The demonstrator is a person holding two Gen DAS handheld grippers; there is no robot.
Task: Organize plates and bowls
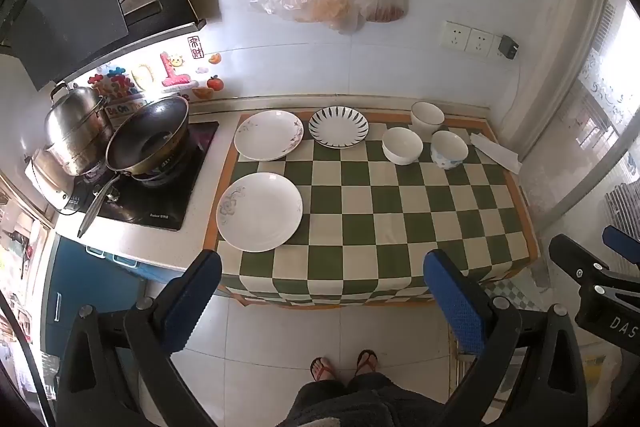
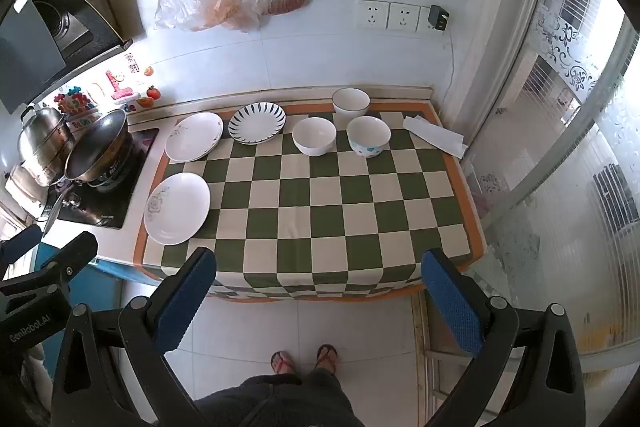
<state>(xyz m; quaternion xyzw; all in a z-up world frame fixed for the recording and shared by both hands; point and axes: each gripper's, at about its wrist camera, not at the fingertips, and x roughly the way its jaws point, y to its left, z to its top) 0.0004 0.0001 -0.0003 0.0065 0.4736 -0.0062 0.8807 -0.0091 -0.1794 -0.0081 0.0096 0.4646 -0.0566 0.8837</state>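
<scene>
A white-tiled kitchen holds a counter spread with a green-and-cream checkered cloth, seen from above and in front. At the far left a steel pot and a dark wok stand on a black stove. On the cloth's left side, nearest the front, lies a white plate with a grey flower; behind it sits a second white plate with a sprig pattern, and just to its right a smaller plate with dark radial strokes. Further right stands a plain white bowl, with a taller white bowl behind it and a bowl with blue spots just beside, then a folded white paper at the cloth's right edge. The left gripper and the right gripper both hang before the counter's front edge, jaws spread wide and empty, every dish well beyond their fingertips. The person's sandalled feet stand on the floor below.
</scene>
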